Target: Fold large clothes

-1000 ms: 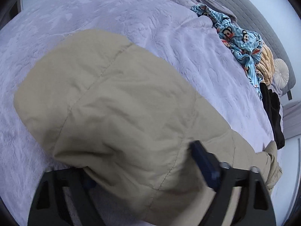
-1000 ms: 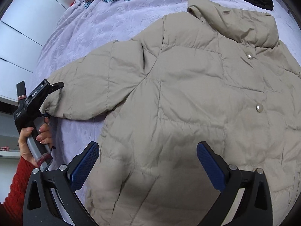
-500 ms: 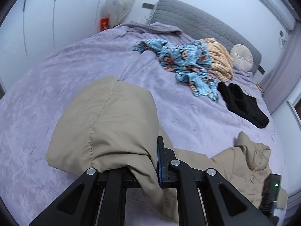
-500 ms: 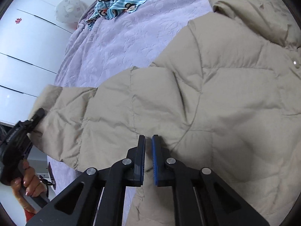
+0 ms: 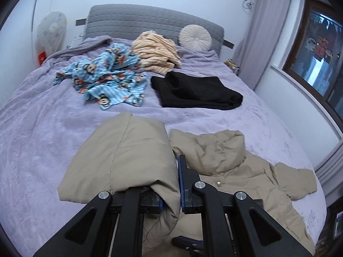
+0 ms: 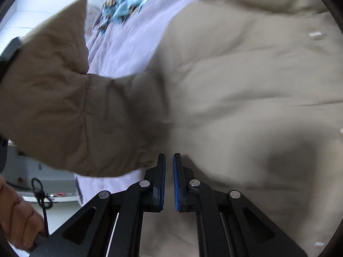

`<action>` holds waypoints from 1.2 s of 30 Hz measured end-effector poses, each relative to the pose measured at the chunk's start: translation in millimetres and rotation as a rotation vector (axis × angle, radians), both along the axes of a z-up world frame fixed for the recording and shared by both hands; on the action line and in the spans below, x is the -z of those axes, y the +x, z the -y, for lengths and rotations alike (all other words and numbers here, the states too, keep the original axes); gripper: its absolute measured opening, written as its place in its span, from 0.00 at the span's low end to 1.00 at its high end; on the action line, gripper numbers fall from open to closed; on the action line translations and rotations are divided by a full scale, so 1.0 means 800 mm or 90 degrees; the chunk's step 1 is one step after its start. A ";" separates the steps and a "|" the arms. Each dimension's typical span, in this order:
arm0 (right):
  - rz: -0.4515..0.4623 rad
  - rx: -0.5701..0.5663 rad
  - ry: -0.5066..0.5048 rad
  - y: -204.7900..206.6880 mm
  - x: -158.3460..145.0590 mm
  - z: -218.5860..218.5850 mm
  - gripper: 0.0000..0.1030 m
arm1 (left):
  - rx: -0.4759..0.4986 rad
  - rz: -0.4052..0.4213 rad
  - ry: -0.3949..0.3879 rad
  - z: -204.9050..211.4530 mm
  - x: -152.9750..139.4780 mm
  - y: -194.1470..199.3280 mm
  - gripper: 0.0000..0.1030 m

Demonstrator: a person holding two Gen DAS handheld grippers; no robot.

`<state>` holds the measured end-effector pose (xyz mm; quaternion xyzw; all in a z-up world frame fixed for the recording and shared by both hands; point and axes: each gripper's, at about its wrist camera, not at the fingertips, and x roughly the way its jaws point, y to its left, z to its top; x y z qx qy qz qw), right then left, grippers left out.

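Above the bed, left gripper has lifted the sleeve inward.

Each claw has 2 black fingers with blue pads and silver pivot screws.

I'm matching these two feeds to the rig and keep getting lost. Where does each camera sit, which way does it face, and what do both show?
Left wrist: on the left gripper, facing up the bed toward the headboard; its fingers clamp the jacket sleeve.
Right wrist: on the right gripper, angled down at the jacket; jaws shut, empty; a hand shows lower left.
Shared: jacket, sleeve, bed, blue garment.
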<state>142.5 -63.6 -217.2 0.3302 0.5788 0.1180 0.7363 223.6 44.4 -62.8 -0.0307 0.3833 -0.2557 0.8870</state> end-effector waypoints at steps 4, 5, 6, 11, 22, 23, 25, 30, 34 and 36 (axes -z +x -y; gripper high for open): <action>0.011 0.057 -0.129 -0.040 -0.032 0.116 0.07 | 0.061 -0.015 0.042 0.099 0.035 -0.022 0.12; 0.008 0.073 -0.148 -0.049 -0.037 0.144 0.07 | 0.072 -0.022 0.065 0.124 0.052 -0.029 0.12; 0.005 0.087 -0.164 -0.058 -0.042 0.171 0.07 | 0.082 -0.030 0.091 0.148 0.072 -0.035 0.12; -0.016 0.128 -0.205 -0.089 -0.043 0.253 0.07 | 0.119 -0.058 0.243 0.214 0.163 -0.072 0.12; -0.028 0.159 -0.190 -0.109 -0.026 0.282 0.08 | 0.185 -0.024 0.257 0.181 0.140 -0.132 0.94; -0.021 0.148 -0.195 -0.115 -0.031 0.279 0.08 | 0.177 -0.019 0.256 0.170 0.132 -0.137 0.94; 0.004 0.103 -0.225 -0.105 -0.046 0.256 0.10 | 0.129 -0.005 0.242 0.131 0.114 -0.140 0.94; 0.132 -0.036 -0.327 -0.073 -0.097 0.168 0.89 | -0.064 -0.040 0.249 0.010 0.102 -0.102 0.94; 0.221 -0.169 -0.451 -0.046 -0.112 0.072 0.89 | -0.189 -0.149 0.206 -0.085 0.133 -0.049 0.94; 0.232 -0.233 -0.514 -0.032 -0.099 0.028 0.89 | -0.212 -0.211 0.144 -0.119 0.154 -0.017 0.94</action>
